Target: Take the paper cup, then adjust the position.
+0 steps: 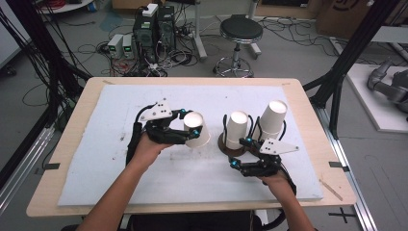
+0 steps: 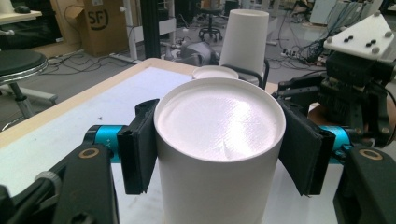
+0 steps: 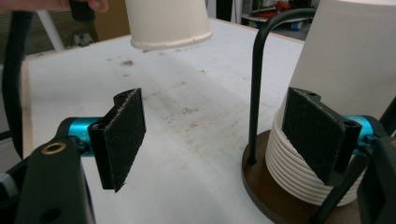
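An upside-down white paper cup sits between the black pads of my left gripper, which is shut on its sides. In the high view this cup hangs in the left gripper over the white mat, left of the cup holder. My right gripper stands open with nothing between its pads. Its right pad is just in front of a stack of white cups on a round brown base. In the high view the right gripper is at the near side of that stack.
A second, taller cup stack stands right of the first, with black wire guides rising from the base. The white mat covers most of the wooden table. A stool and electronics lie on the floor beyond.
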`<state>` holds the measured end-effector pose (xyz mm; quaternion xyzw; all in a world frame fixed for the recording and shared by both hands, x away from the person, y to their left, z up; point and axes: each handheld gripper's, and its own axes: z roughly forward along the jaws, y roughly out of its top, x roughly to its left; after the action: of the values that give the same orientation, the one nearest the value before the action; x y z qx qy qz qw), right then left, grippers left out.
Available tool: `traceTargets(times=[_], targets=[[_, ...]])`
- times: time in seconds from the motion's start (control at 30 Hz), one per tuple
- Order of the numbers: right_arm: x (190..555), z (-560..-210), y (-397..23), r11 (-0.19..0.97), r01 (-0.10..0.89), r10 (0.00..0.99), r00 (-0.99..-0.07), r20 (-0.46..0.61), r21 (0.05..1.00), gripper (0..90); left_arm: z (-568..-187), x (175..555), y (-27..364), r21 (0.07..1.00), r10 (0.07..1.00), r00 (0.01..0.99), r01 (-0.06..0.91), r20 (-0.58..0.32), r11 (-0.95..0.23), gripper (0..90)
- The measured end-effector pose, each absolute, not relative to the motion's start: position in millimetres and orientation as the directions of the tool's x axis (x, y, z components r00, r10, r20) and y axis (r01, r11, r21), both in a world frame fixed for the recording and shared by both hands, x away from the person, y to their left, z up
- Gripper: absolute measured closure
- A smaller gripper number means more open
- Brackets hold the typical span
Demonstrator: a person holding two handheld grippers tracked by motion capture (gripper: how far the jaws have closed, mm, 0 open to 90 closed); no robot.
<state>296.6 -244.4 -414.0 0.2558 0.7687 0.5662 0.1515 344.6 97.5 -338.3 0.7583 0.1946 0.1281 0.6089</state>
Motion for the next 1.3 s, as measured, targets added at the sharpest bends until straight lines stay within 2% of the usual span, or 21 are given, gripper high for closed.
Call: traceTargets(times=[0.1, 0.2, 0.57, 0.87, 1.3], targets=[[295.7, -412.9, -244.4, 0.217, 0.207, 0.547, -0.835, 0.057, 0.954, 22.1, -341.3, 339.4, 103.0, 0.976, 0.456, 0.889, 0.136, -0.045, -0.170, 35.2], [294.9, -411.0, -244.3, 0.244, 0.166, 0.540, -0.842, 0.008, 0.955, 22.0, -341.7, 335.8, 106.3, 0.976, 0.457, 0.889, 0.129, -0.036, -0.174, 35.1], [294.9, -409.6, -244.3, 0.223, 0.184, 0.488, -0.871, 0.054, 0.957, 21.6, -351.6, 328.3, 112.9, 0.969, 0.463, 0.886, 0.140, -0.029, -0.206, 35.1], [289.9, -407.3, -234.1, 0.262, 0.153, 0.408, -0.912, 0.034, 0.953, 20.8, -363.6, 317.0, 108.3, 0.963, 0.462, 0.887, 0.150, -0.032, -0.222, 35.1], [293.2, -408.8, -211.4, 0.245, 0.154, 0.391, -0.919, 0.048, 0.957, 20.8, -367.1, 308.2, 93.4, 0.962, 0.430, 0.902, 0.146, -0.034, -0.230, 35.2]])
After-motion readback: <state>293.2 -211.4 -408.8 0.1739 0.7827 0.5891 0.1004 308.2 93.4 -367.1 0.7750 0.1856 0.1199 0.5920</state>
